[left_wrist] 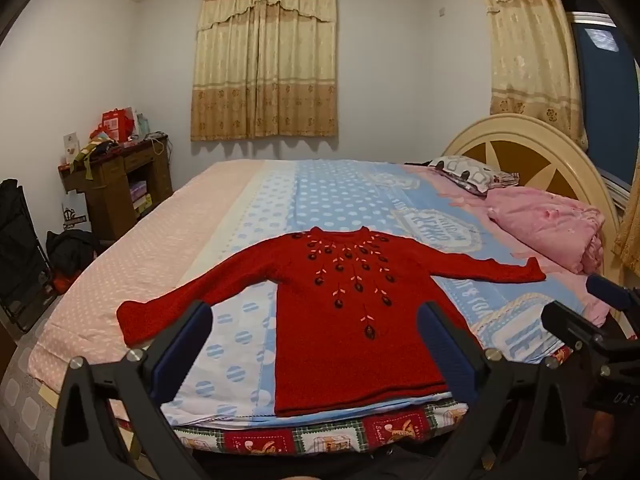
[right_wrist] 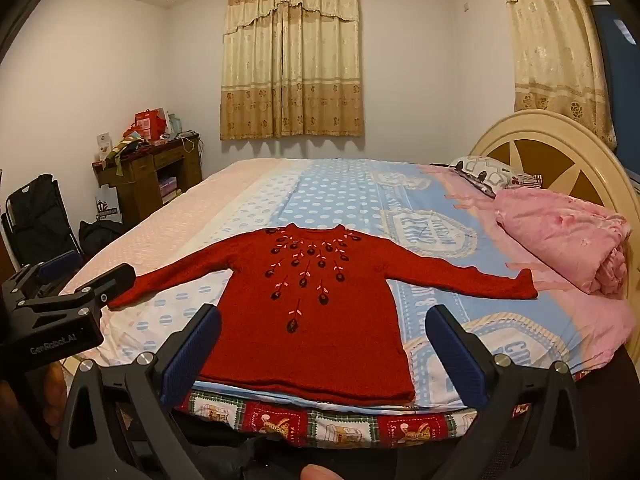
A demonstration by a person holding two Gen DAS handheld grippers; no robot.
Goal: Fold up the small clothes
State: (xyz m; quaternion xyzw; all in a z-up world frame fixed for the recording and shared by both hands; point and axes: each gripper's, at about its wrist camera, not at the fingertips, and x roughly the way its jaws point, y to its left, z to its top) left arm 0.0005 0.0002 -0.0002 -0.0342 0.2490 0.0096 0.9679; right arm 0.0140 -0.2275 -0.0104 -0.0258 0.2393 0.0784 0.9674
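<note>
A small red knitted sweater (left_wrist: pixel 340 320) (right_wrist: pixel 308 320) with dark embroidered flowers lies flat on the bed, both sleeves spread out sideways and its hem near the front edge. My left gripper (left_wrist: pixel 316 316) hovers above the hem's left part, jaws wide open, nothing between them. My right gripper (right_wrist: pixel 324 320) hangs over the hem's right part, likewise open and empty. In each wrist view the other gripper shows at the frame's side: the right gripper (left_wrist: pixel 592 320) and the left gripper (right_wrist: pixel 68 300).
The bed (left_wrist: pixel 340 196) has a blue dotted and pink sheet. A folded pink quilt (left_wrist: pixel 548 228) and a pillow (left_wrist: pixel 472 172) lie by the headboard (left_wrist: pixel 532 152) at right. A cluttered wooden desk (left_wrist: pixel 116 176) and dark bags (left_wrist: pixel 24 248) stand at left.
</note>
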